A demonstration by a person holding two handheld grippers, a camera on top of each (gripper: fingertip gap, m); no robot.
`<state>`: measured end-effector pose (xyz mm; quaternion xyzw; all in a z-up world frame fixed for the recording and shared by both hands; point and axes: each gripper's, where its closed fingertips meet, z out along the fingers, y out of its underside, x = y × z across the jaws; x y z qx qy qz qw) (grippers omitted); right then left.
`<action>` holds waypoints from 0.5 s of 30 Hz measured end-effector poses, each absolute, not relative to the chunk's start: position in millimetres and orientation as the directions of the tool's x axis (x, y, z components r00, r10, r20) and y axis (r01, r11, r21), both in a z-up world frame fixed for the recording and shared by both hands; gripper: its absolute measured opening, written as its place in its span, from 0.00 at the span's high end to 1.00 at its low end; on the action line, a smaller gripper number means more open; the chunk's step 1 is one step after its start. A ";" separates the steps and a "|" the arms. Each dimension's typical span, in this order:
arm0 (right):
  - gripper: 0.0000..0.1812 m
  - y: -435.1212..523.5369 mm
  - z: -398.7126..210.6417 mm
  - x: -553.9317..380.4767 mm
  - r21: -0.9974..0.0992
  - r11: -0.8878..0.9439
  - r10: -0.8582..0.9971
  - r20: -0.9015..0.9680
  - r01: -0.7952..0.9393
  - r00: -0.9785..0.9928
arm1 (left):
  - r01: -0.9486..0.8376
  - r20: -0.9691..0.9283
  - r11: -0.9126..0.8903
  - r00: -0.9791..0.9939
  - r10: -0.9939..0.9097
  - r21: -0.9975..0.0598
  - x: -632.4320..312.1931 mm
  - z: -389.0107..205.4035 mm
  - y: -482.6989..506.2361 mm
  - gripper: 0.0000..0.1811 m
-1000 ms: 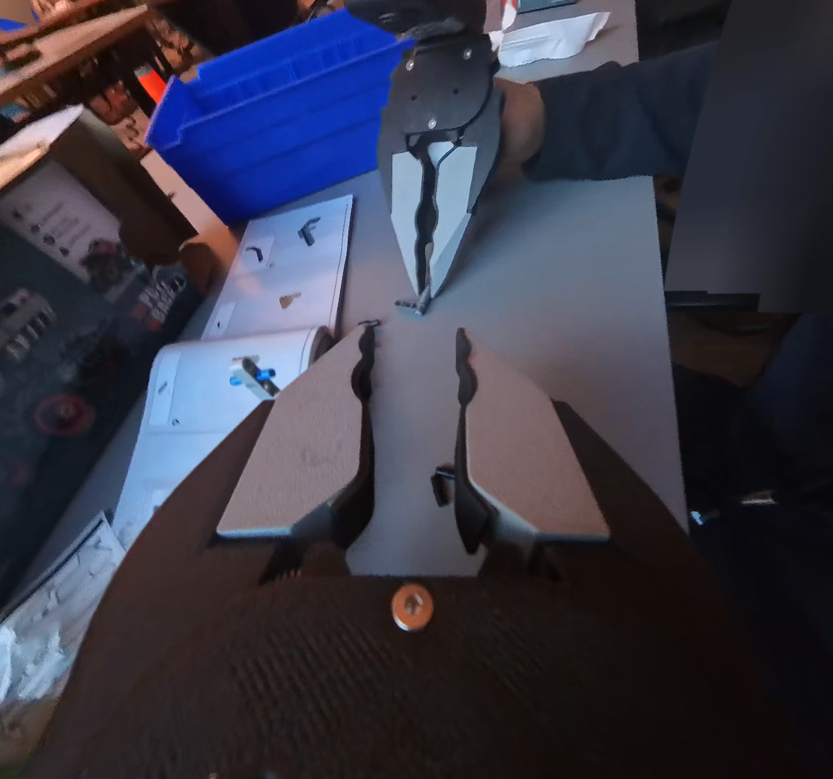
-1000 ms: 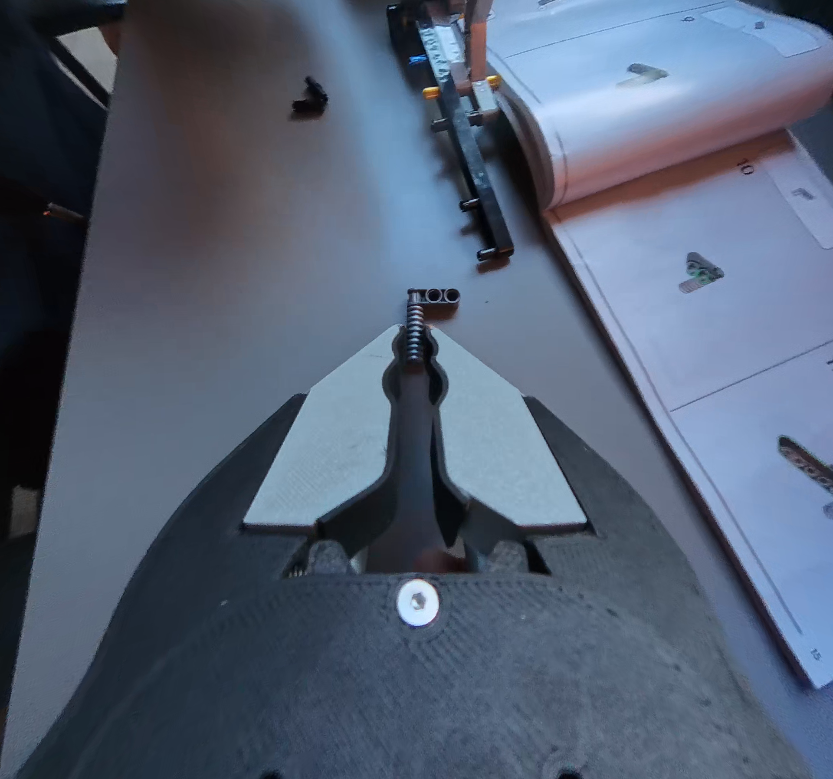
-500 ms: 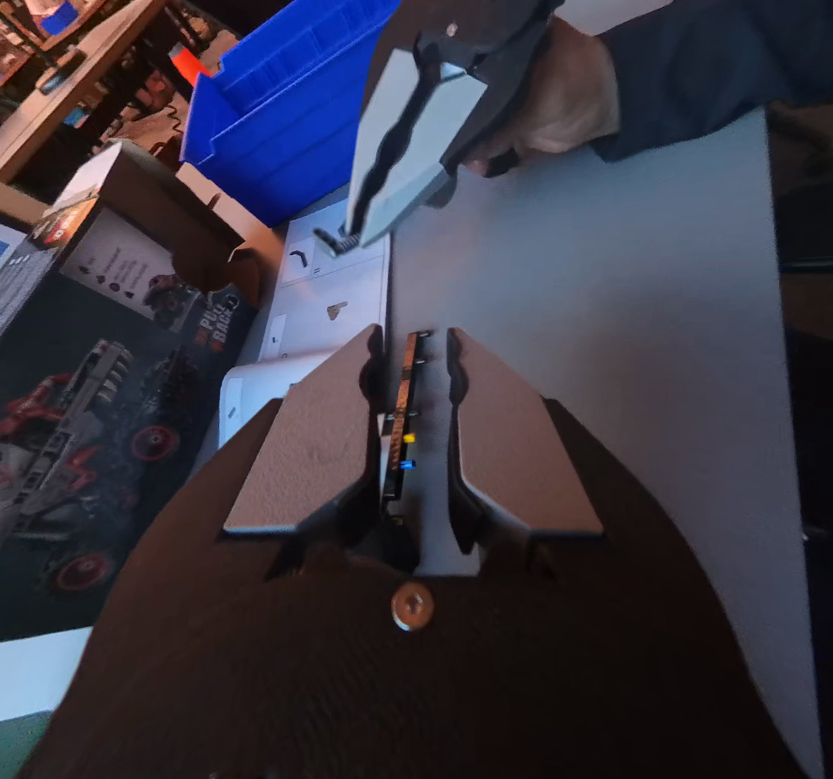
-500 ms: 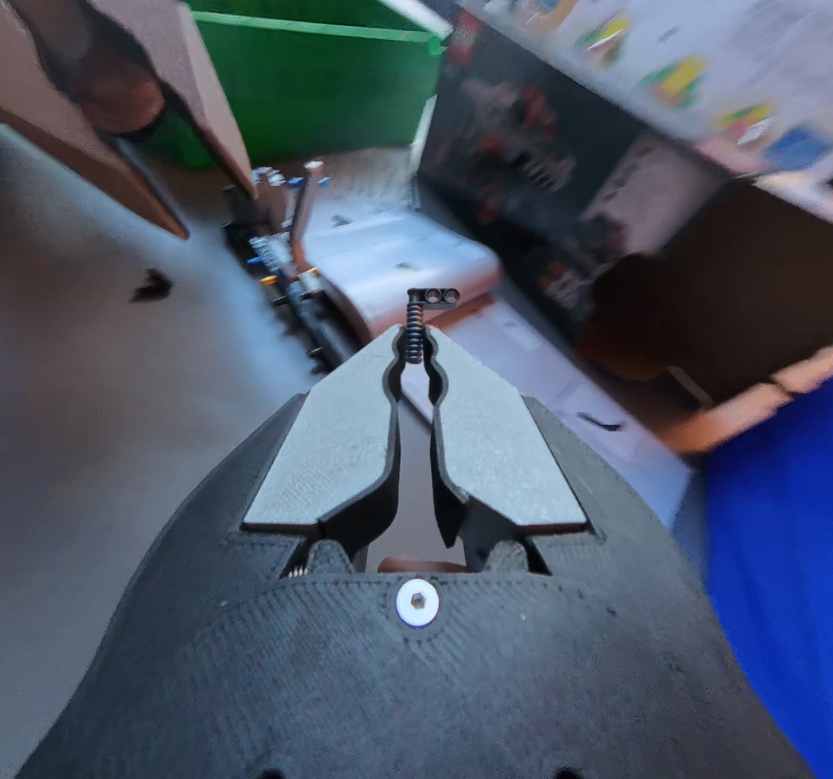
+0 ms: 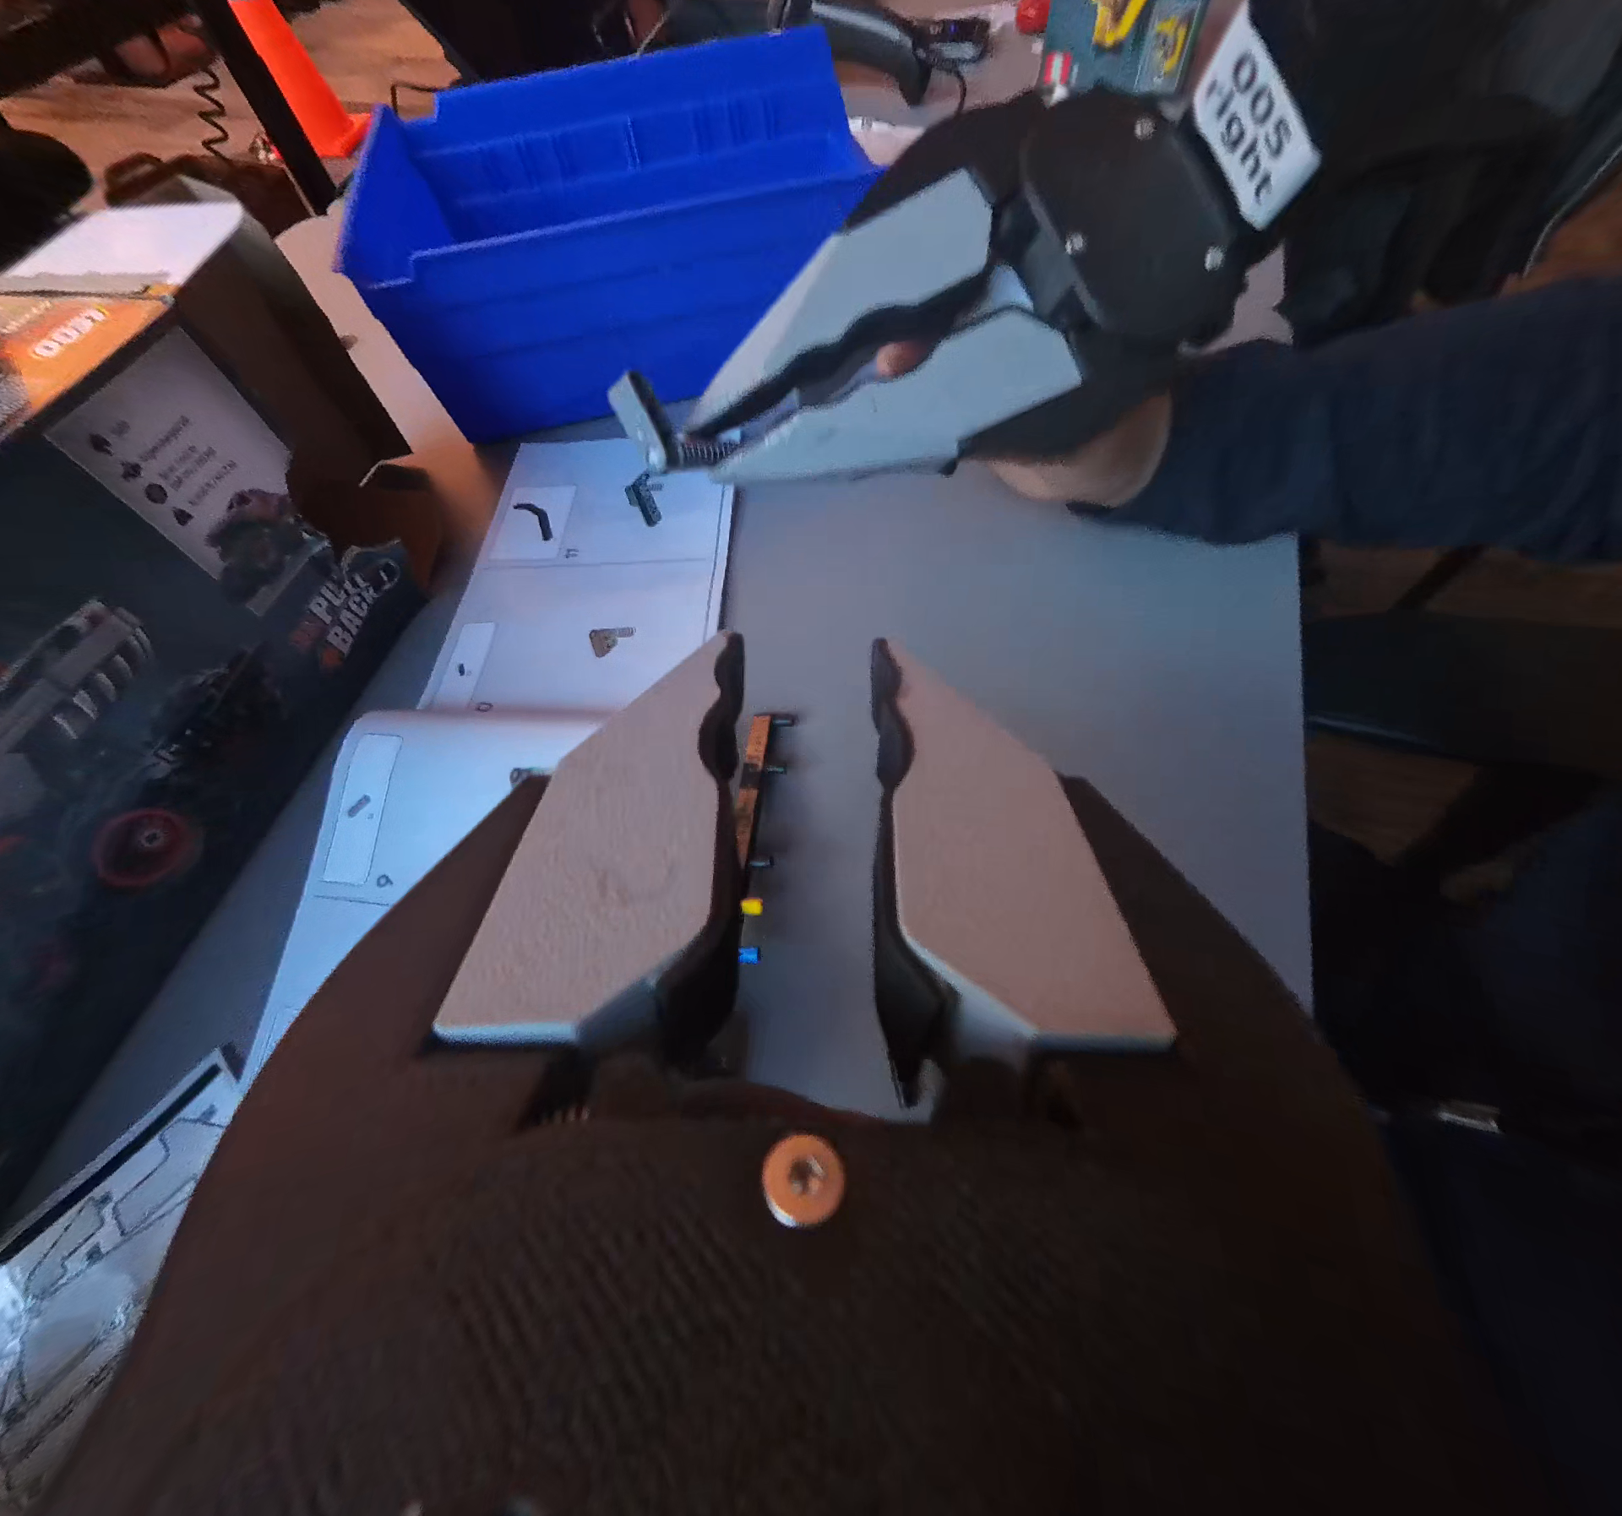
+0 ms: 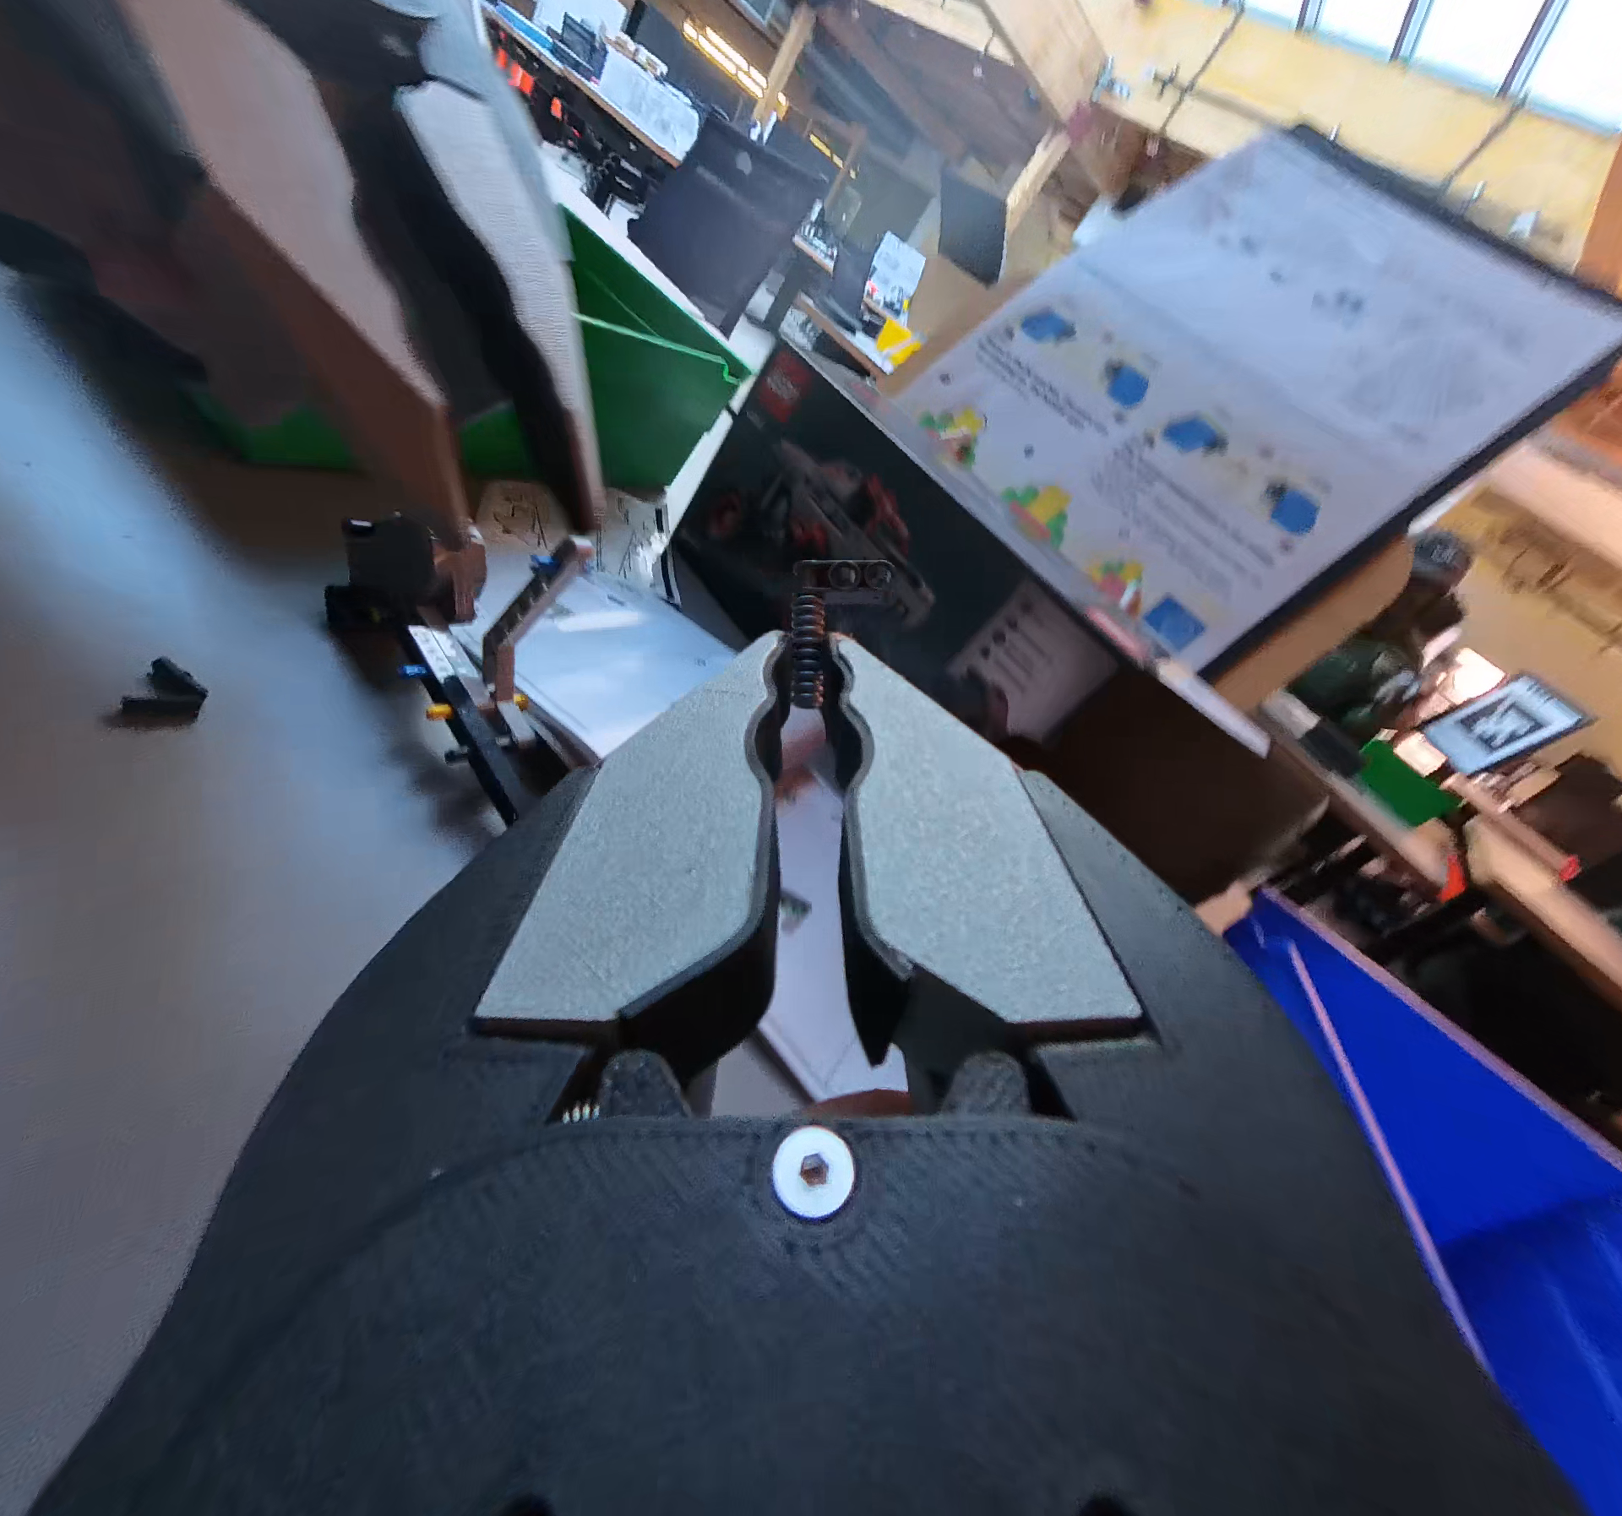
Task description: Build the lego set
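a: what step is in hand?

b: i judge it a carry: a small part is up in the air, on its way to the long black beam assembly (image 5: 757,807). going from big things to small, the grey table (image 5: 1009,596) has bare room to the right of the left gripper (image 5: 800,706), and its right edge drops off not far beyond. the blue bin (image 5: 597,245) stands ahead and left of that claw, the dark lego box (image 5: 175,640) at its left, and the open instruction booklet (image 5: 606,561) lies between them.

a: and the claws?

b: the left gripper's jaws stand apart, over the beam assembly, which lies on the table by the inner edge of its left finger; whether it touches, i cannot tell. the right gripper (image 6: 812,667) is clamped on a black spring shock absorber (image 6: 809,649), which pokes out past its tips with a short black connector (image 6: 847,572) on the end. it hangs above the booklet, ahead of the left claw.

a: next move?

b: probably bring the spring part down to the beam and line its connector up with a pin, while the left claw closes on the beam to steady it. one small black piece (image 6: 162,688) lies loose on the table, left of the right claw.
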<state>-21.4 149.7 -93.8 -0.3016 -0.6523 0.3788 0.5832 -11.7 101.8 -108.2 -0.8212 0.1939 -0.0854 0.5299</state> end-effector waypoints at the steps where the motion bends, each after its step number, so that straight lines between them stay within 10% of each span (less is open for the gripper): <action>1: 0.98 144.8 -94.5 -23.8 -0.835 0.548 0.824 0.549 -0.051 -0.141 | -0.217 -0.056 -0.361 0.912 -0.406 -0.907 -13.2 -105.5 102.6 0.83; 15: 0.97 75.6 -110.8 -19.6 -0.567 0.809 0.550 0.823 -0.153 -0.142 | -0.050 0.118 -0.347 0.886 -0.448 -0.937 -20.5 -108.5 92.2 0.82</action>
